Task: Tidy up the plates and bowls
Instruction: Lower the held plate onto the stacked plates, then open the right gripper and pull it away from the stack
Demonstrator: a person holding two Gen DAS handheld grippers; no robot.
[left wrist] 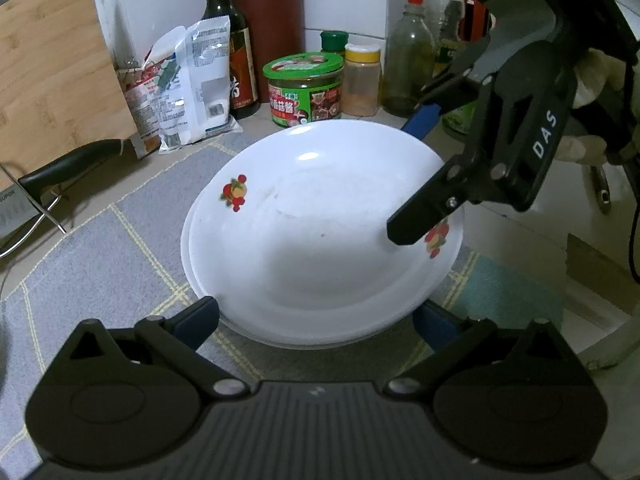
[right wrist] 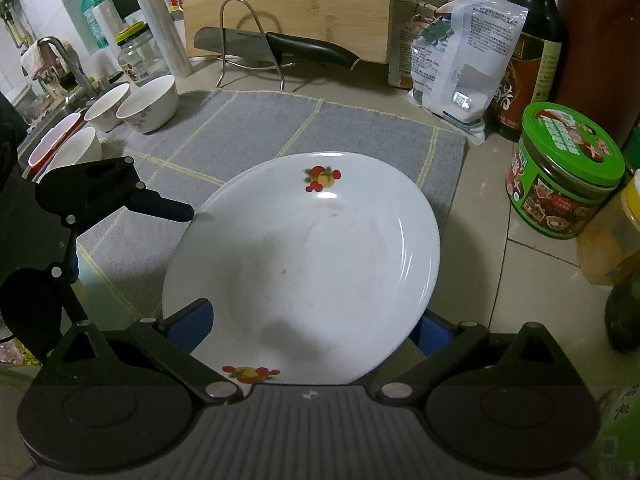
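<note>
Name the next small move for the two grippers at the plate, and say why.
Probably withdraw the right gripper. The top plate already lies on a second plate, the open fingers straddle its rim, and the bowls remain unsorted.

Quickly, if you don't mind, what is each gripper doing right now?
Left gripper: open, fingers either side of the plates' near rim.
Right gripper: open, straddling the top plate, no clamp visible.

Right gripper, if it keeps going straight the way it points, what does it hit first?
Likely the white fruit-print plate: the right gripper already has its open fingers on either side of the near rim. Depth is unclear.
</note>
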